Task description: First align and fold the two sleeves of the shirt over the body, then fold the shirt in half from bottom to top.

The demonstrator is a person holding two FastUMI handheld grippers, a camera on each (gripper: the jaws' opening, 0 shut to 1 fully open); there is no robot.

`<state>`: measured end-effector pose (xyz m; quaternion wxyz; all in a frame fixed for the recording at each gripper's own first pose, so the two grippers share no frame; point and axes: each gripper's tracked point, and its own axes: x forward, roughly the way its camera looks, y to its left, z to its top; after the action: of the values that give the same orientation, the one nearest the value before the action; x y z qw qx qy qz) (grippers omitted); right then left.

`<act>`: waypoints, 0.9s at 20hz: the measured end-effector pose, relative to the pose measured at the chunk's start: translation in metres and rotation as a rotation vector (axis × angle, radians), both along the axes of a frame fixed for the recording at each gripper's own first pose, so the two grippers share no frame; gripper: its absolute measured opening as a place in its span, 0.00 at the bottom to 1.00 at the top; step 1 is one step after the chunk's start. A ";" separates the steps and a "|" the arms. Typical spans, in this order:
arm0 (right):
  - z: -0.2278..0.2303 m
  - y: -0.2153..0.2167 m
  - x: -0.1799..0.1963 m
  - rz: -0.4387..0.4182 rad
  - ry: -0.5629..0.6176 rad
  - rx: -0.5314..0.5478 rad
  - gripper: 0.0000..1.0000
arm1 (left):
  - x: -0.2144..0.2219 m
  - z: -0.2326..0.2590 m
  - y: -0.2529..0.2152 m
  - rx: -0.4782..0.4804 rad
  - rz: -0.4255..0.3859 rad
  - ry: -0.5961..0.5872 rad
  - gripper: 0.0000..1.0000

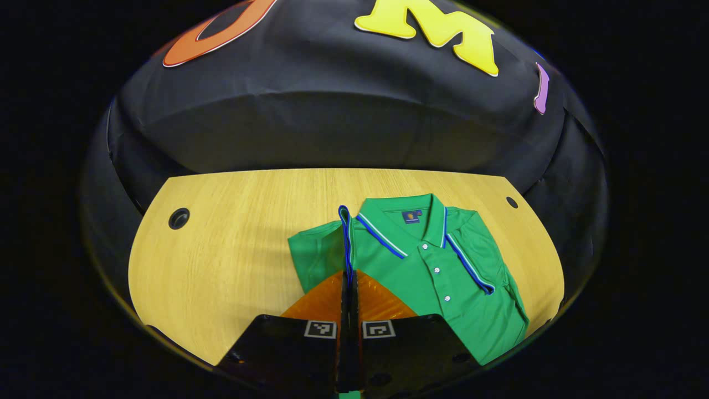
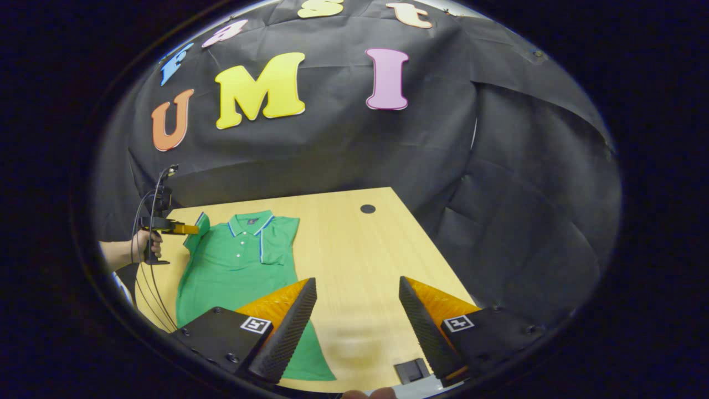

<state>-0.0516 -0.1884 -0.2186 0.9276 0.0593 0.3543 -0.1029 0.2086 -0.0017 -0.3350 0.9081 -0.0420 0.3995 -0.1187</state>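
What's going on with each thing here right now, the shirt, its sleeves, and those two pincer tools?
Green polo shirt: flat on the wooden table, buttoned, not yet folded in half.
One sleeve: folded over the body.
Other sleeve: pinched, lifted.
Left gripper: shut on that sleeve.
Right gripper: open, holding nothing.

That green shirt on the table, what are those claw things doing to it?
A person is folding the green polo shirt with a claw in each hand. The left claw is pinched shut on one sleeve, lifting it up to bring it over the shirt's body. The other sleeve already lies folded over the front. The right claw hangs open above the wooden table, holding nothing. The bottom-to-top fold is not yet done.
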 end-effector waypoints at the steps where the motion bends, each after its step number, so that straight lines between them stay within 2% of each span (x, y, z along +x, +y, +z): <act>1: -0.002 -0.003 -0.002 -0.006 0.003 0.002 0.93 | 0.001 -0.002 -0.004 0.008 0.004 -0.002 0.04; 5: -0.008 -0.005 -0.010 -0.003 0.005 0.015 0.96 | -0.008 -0.012 -0.027 -0.017 -0.002 0.035 0.07; 6: -0.009 -0.005 -0.011 0.006 0.004 0.012 0.96 | -0.010 -0.012 -0.029 -0.027 0.002 0.032 0.02; 8: -0.009 -0.004 -0.008 0.023 -0.003 0.013 0.96 | -0.016 -0.007 -0.034 -0.050 0.015 0.033 0.43; 9: -0.009 -0.003 -0.005 0.030 -0.008 0.015 0.96 | -0.019 -0.005 -0.032 -0.049 0.030 0.030 0.52; 10: -0.010 0.001 -0.002 0.041 -0.012 0.021 0.96 | -0.022 -0.001 -0.029 -0.045 0.047 0.021 0.72; 12: -0.010 0.008 0.003 0.066 -0.023 0.028 0.96 | -0.033 0.009 -0.025 -0.058 0.067 0.014 0.93; 15: -0.013 0.027 0.011 0.122 -0.030 0.037 0.96 | -0.061 0.022 -0.014 -0.084 0.107 0.020 0.94; 18: -0.014 0.048 0.016 0.187 -0.039 0.037 0.96 | -0.097 0.034 0.006 -0.049 0.122 0.006 0.94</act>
<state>-0.0352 -0.1408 -0.2322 0.9386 0.0449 0.3419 -0.0081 0.1115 0.0041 -0.3006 0.9111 -0.0887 0.3959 -0.0728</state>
